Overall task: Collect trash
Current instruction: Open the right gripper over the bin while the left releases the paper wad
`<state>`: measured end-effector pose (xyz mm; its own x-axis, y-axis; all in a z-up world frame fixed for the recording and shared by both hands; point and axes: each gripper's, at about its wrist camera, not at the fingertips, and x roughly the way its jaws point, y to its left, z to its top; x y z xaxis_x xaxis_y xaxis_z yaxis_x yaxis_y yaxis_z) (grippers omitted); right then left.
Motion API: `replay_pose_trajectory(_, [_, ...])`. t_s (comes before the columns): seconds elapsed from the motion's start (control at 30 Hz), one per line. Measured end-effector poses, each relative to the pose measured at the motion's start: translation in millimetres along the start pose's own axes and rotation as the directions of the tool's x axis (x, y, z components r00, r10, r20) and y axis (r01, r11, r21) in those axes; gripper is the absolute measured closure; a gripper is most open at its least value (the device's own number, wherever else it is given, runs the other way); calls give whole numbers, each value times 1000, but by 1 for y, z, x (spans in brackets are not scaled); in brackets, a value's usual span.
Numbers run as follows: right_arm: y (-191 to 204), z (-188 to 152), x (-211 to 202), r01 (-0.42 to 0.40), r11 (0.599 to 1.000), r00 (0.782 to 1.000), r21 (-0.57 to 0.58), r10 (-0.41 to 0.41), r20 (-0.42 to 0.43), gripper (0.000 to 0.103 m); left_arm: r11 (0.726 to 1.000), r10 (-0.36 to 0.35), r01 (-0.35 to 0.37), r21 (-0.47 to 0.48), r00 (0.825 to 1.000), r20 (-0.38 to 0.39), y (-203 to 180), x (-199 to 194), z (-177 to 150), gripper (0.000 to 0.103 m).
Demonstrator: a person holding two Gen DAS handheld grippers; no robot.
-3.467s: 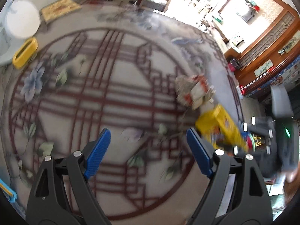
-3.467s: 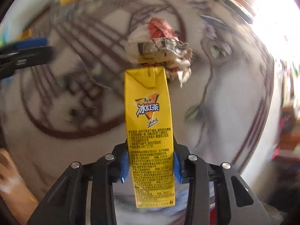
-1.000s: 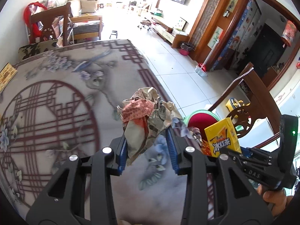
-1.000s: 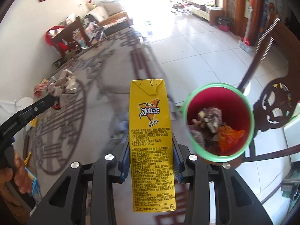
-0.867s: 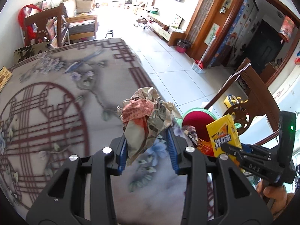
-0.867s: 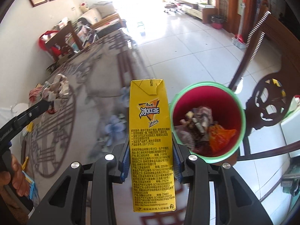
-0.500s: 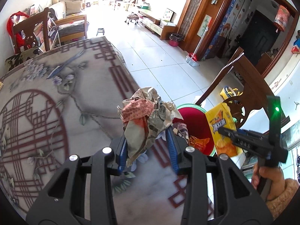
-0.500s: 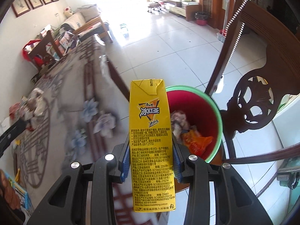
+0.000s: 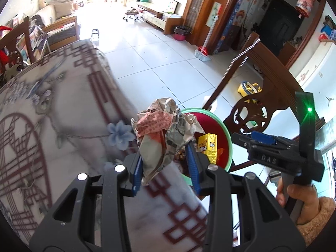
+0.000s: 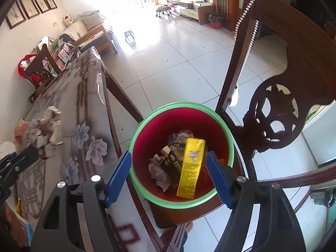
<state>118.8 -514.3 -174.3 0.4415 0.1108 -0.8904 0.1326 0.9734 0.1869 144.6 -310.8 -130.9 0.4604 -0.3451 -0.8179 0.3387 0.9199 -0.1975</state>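
The right gripper (image 10: 169, 175) hangs wide apart directly over the red bin with the green rim (image 10: 147, 197), nothing between its blue pads, and the yellow drink carton (image 10: 191, 166) lies just ahead of and below them, slanted on the crumpled wrappers already inside. That half of the job looks done from where I stand. Over to its left, the left gripper (image 9: 164, 168) is clamped narrow on a crumpled wad of paper (image 9: 161, 138), held up above the edge of the patterned table (image 9: 63, 126), with the bin sitting just beyond and right of its fingertips. The wad is blurred in the right-hand view, so I can't say how firm the pinch is. The step in hand is the drop-off: the next move likely calls for the left tongs to travel forward and right until the wad clears the green rim, then spread, while the right tongs make room.
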Motion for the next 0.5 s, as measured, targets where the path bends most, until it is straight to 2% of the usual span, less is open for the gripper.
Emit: replay_pose_trajectory(0.5, [-26, -8, -18, -1, 999, 1000, 39, 0, 19, 32, 996, -28, 31, 80, 999, -41, -48, 42, 13, 67])
